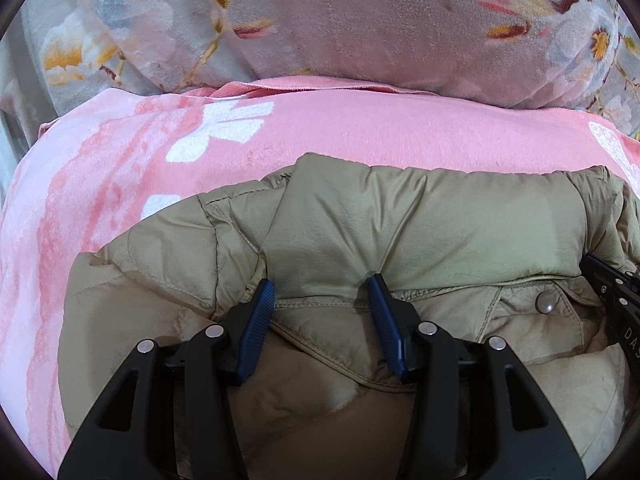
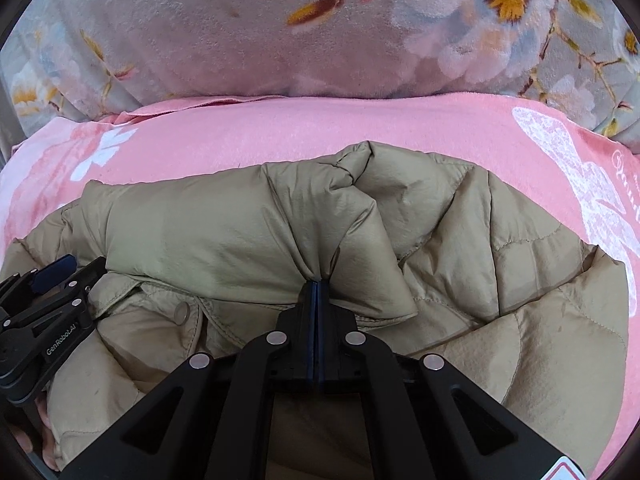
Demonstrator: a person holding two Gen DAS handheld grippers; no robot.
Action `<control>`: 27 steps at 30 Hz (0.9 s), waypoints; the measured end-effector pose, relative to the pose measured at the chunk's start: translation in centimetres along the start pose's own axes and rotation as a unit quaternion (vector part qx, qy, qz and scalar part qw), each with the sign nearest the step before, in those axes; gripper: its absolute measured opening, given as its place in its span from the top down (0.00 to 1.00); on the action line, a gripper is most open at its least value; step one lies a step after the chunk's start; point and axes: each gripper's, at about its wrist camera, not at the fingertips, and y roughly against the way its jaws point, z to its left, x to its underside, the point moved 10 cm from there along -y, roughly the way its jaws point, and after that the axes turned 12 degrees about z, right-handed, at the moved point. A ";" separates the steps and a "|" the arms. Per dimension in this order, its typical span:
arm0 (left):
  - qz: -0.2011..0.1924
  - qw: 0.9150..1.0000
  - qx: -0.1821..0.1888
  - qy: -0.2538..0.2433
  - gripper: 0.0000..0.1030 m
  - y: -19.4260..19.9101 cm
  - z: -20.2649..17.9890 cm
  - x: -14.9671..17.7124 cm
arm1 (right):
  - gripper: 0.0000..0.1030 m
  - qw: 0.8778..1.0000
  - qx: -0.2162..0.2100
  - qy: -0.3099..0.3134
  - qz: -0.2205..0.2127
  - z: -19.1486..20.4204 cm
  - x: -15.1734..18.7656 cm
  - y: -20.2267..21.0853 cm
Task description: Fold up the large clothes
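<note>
Pinching a fold of the khaki puffer jacket point(image 2: 304, 216) in the fully closed right hand-held gripper point(image 2: 317, 282), at 6 o'clock of the bunched collar, likely for carrying that edge over. Holding the left hand-held gripper point(image 1: 322, 286) half open, blue fingers point(image 1: 262, 304) straddling the collar seam, with contact unclear, seemingly for pinning the fold line. Lying spread on the pink flowered blanket point(image 1: 360, 128) of the bed, snap button point(image 1: 545, 303) at 3 o'clock of the left jaws, grey floral pillow point(image 2: 224, 40) at 12 o'clock.
</note>
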 end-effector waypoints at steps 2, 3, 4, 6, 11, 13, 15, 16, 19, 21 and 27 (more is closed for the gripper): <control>0.000 1.000 -0.001 0.000 0.54 0.0 0.0 -0.1 | 1.00 1.000 0.000 0.000 0.000 0.0 0.0 0.0; -0.001 1.000 -0.002 0.000 0.54 0.0 0.0 -0.1 | 1.00 1.000 0.001 0.000 -0.001 0.0 0.0 0.0; -0.001 1.000 -0.003 -0.001 0.54 0.1 0.0 -0.1 | 1.00 1.000 0.001 0.000 -0.002 0.0 0.0 0.0; -0.003 1.000 -0.003 0.000 0.54 0.1 0.0 -0.1 | 1.00 1.000 0.003 0.000 -0.003 0.1 -0.1 0.0; -0.005 1.000 -0.007 0.000 0.54 0.1 -0.1 -0.2 | 1.00 1.000 -0.002 -0.003 -0.005 0.1 -0.1 0.0; -0.003 1.000 -0.011 0.002 0.54 0.0 0.0 -0.1 | 1.00 1.000 -0.006 -0.006 -0.005 0.0 -0.1 0.0; -0.003 1.000 -0.013 0.001 0.54 0.0 0.0 -0.1 | 1.00 1.000 -0.008 -0.007 -0.006 0.0 -0.1 -0.1; -0.003 1.000 -0.015 0.001 0.54 0.0 0.0 -0.1 | 1.00 1.000 -0.007 -0.007 -0.006 0.0 -0.1 0.0; -0.004 1.000 -0.024 -0.002 0.53 0.0 -0.1 -0.2 | 1.00 1.000 -0.008 -0.008 -0.006 0.0 -0.2 -0.1; -0.003 1.000 -0.030 -0.004 0.53 -0.1 -0.1 -0.3 | 1.00 1.000 -0.010 -0.010 -0.007 0.0 -0.2 -0.1; -0.007 0.999 -0.041 -0.001 0.50 0.6 0.3 0.1 | 1.00 0.995 -0.080 -0.054 -0.011 -1.0 0.6 1.0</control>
